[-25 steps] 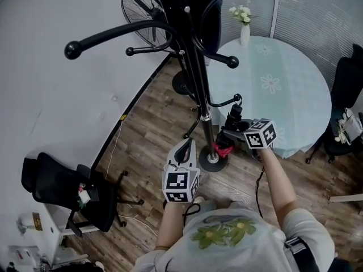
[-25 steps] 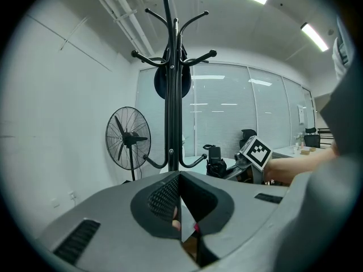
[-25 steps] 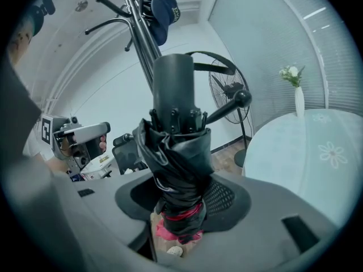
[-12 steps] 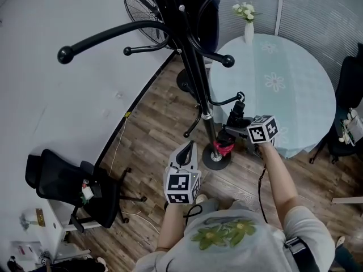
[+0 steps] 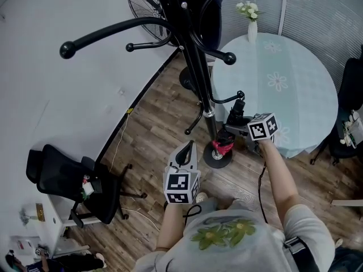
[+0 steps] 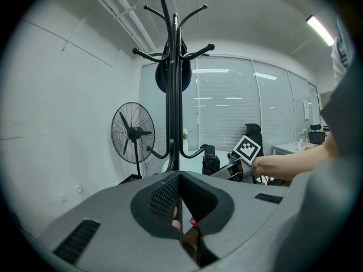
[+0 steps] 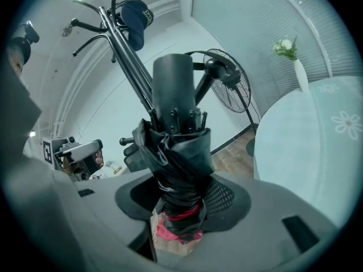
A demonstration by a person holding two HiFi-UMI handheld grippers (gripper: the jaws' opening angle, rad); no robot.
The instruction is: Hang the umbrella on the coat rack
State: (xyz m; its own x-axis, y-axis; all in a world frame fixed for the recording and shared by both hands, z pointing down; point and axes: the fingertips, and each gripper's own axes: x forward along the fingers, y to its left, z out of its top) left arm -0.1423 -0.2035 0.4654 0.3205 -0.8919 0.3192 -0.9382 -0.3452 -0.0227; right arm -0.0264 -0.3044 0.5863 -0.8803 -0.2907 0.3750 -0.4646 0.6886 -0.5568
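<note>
The right gripper [image 5: 239, 131] squeezes the folded black cloth umbrella with a red band [image 7: 177, 149], handle up, beside the tall black metal coat rack [image 5: 195, 67], ready to hang it. The left gripper [image 6: 180, 211] is closed on nothing, held low and aside.

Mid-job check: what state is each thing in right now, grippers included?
umbrella: folded and wrapped, held, not yet hung.
right gripper: shut on the umbrella.
left gripper: shut, nothing in it.
coat rack: upright.
cap: hanging near the coat rack's top.
fan: standing, blades look still.
vase: upright on the table.
</note>
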